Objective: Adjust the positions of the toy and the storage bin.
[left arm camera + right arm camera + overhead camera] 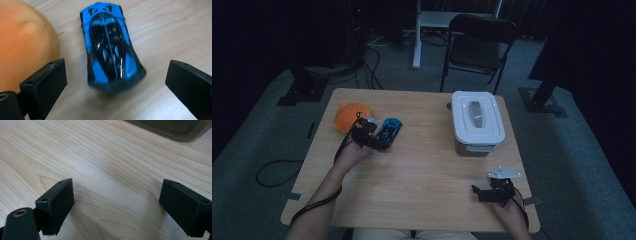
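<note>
Left tongs (115,85), jaws spread wide, bracket the near end of the glossy blue-and-black toy car (110,47) on the pale wooden worktop (422,170), untouched. High view adds: right tongs (492,192) spread, idle; orange soft toy (352,116); white-lidded plastic box (477,120) beyond.

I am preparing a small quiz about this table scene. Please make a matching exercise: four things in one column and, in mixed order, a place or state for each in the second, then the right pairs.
Things
1. blue toy car
2. orange soft thing
3. lidded box
4. right gripper

Places or states
A. open over bare wood, near the table's front right corner
B. at the table's right side, lid on
C. in front of the open left gripper
D. farthest left on the table

Pairs: 1-C, 2-D, 3-B, 4-A
</note>
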`<state>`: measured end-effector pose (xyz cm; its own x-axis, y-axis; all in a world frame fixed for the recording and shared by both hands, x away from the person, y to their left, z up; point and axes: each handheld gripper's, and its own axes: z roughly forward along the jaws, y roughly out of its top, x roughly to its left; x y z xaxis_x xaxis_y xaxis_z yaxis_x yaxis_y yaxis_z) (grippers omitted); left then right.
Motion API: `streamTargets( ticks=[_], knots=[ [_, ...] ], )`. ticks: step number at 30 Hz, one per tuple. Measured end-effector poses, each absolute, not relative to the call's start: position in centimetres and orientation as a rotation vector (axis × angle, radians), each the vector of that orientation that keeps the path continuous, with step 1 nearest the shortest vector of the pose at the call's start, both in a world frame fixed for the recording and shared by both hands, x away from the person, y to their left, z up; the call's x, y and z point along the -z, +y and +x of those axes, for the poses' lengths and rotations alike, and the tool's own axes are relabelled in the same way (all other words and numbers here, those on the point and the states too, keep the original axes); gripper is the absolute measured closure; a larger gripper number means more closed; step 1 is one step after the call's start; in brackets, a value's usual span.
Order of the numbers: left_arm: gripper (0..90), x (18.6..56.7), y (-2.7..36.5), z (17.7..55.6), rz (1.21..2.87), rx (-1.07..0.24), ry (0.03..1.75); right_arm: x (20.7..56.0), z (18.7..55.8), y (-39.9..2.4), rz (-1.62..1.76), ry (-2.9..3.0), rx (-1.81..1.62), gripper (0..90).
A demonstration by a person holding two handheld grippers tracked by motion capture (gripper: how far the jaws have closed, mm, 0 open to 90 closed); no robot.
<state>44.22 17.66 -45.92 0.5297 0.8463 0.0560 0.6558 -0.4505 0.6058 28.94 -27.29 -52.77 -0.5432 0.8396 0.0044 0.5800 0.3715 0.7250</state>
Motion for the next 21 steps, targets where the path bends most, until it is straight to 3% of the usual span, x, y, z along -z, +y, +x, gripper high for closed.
streamTargets(
  ticks=[16, 21],
  knots=[
    [6.6, 49.7, 15.2, 49.4, 2.328, -0.43, 1.361, 52.8, 28.9, -27.3, 1.238, 2.271, -0.978, 12.0],
    [14.7, 50.0, 15.2, 49.5, 2.311, -0.409, 1.363, 52.8, 28.9, -27.3, 1.239, 2.271, -0.978, 12.0]
  ],
)
